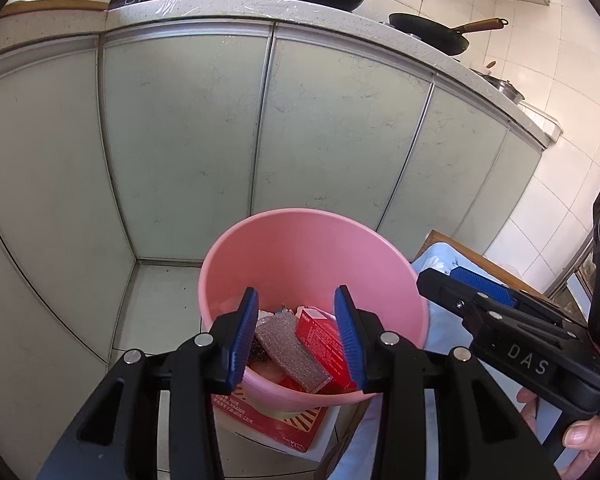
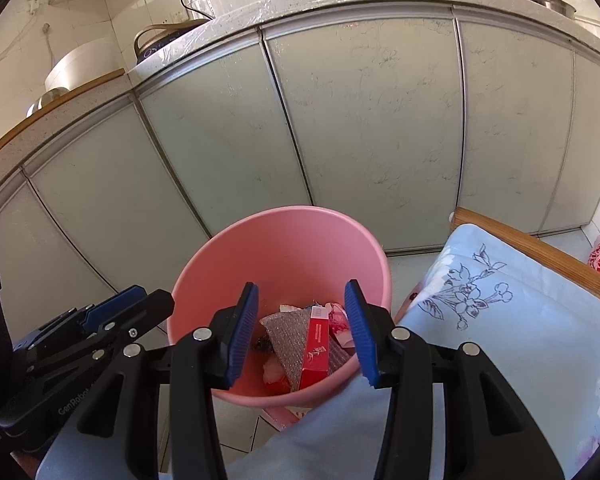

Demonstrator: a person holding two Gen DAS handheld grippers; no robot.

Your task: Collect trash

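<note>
We hold both the left gripper and right gripper spread and empty above the pink bin, where a red box and bubble wrap lie. Both look light; we'd pinch the stiff box by its edges.

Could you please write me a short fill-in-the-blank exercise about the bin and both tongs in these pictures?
1. The bin holding the trash is coloured ____.
2. Both the left tongs and the right tongs are open and hold ____.
3. Inside the bin, a red box lies beside a silvery piece of ____ wrap.
4. The light blue cloth is printed with ____.

Missing words: pink; nothing; bubble; flowers
</note>
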